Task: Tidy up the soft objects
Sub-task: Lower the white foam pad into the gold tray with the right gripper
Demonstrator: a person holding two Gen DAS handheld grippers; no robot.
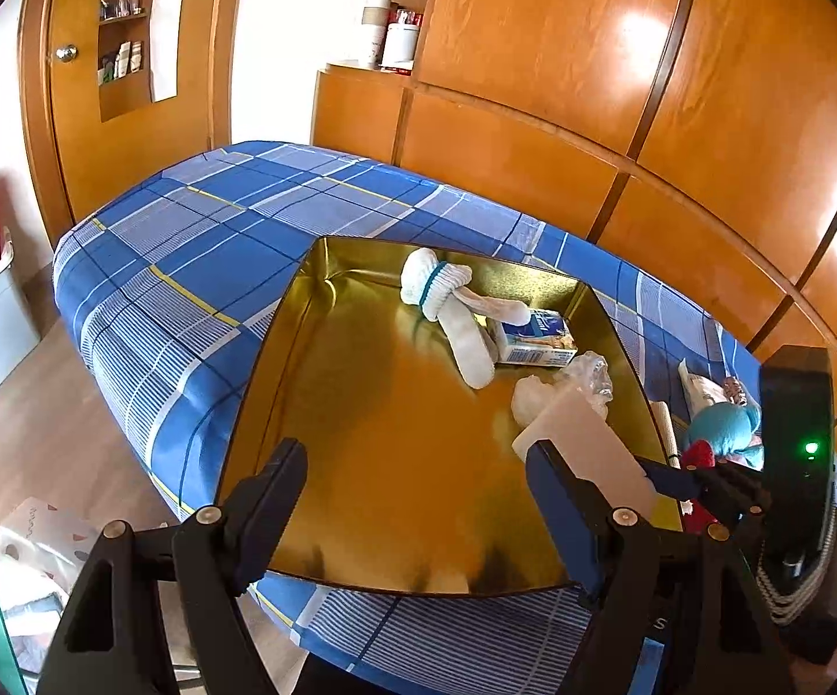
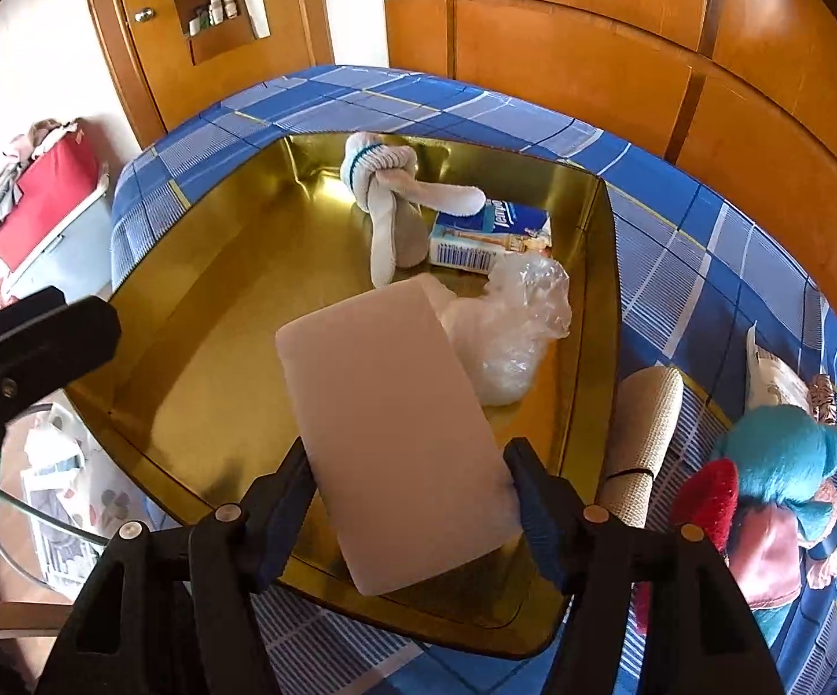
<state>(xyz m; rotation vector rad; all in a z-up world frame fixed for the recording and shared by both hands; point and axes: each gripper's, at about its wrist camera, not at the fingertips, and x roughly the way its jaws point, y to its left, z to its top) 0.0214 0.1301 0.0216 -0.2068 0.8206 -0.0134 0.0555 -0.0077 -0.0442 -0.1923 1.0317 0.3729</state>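
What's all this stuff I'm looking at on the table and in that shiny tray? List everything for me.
Gold tray: one, shiny gold, on the table.
Socks: one bundled pair, white with a teal stripe, far end of the tray.
Tissue pack: one, blue and white, in the tray beside the socks.
Plastic bag: one, clear, crumpled, in the tray.
Sponge block: one, pale pink, held over the tray.
Rolled mat: one, beige, on the cloth right of the tray.
Doll: one, teal hair, red hat, right edge of the table.
Tablecloth: one, blue plaid.
Left gripper: black, open, empty.
Right gripper: black, shut on the sponge block.
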